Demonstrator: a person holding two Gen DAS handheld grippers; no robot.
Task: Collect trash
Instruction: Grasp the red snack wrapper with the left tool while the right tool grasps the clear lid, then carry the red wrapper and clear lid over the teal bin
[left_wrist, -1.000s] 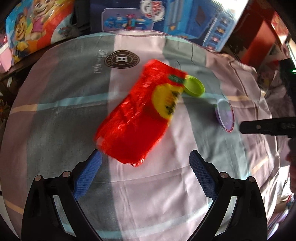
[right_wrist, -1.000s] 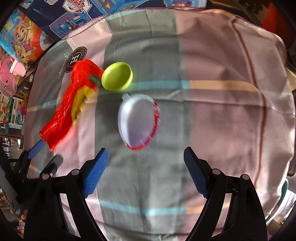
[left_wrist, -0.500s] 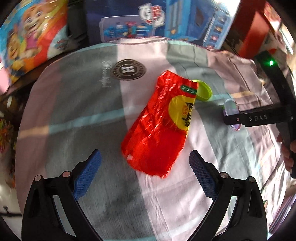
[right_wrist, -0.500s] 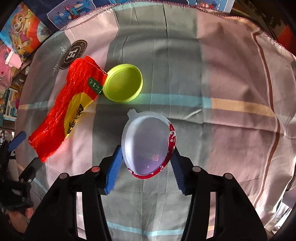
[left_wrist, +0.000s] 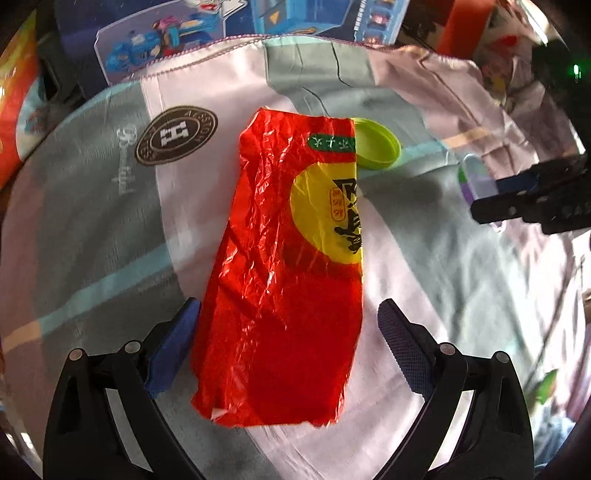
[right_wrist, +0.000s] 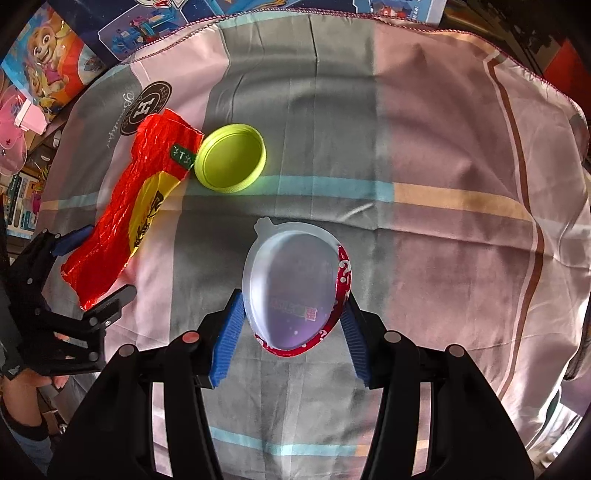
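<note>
Right gripper (right_wrist: 293, 332) has just been closing and looks clamped on the egg-shaped plastic shell (right_wrist: 295, 288), while the left gripper (left_wrist: 288, 343) sits wide apart around the red wrapper's (left_wrist: 284, 280) near end, so it probably wants to drop lower and pinch square across before lifting.

You see a red wrapper (left_wrist: 280, 266) with a yellow disc and black characters, a lime-green lid (right_wrist: 231, 158), and a grey, pink and teal checked cloth (right_wrist: 424, 155).

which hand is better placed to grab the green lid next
Neither is free. The right gripper is shut on the clear cup lid, just below the green lid; the left straddles the red wrapper.
</note>
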